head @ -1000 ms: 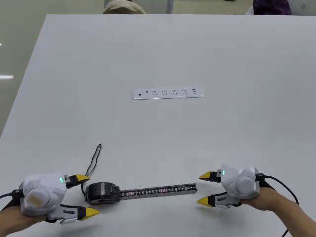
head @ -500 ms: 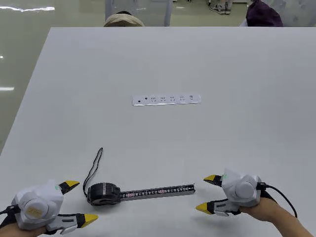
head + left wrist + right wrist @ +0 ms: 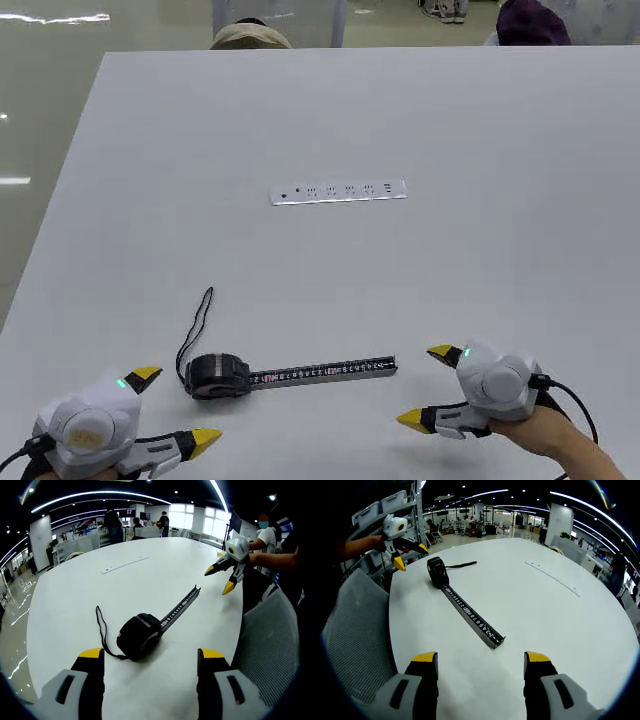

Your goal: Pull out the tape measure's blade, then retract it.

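White workbench (image 3: 350, 120), near edge: black round-cased tape measure (image 3: 216, 374), dark marked blade (image 3: 325, 371) out rightward. Our left gripper (image 3: 177, 405) and right gripper (image 3: 425, 386) gape wide, both clear of it. We judge the case dense, the blade springy: clamp the case, pinch the blade tip.

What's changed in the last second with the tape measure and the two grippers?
Both grippers drew back slightly: the left gripper from the case of the tape measure, the right gripper from the tip of its blade. Both are open and hold nothing. The tape measure lies as before, blade out, and the power strip is unmoved.
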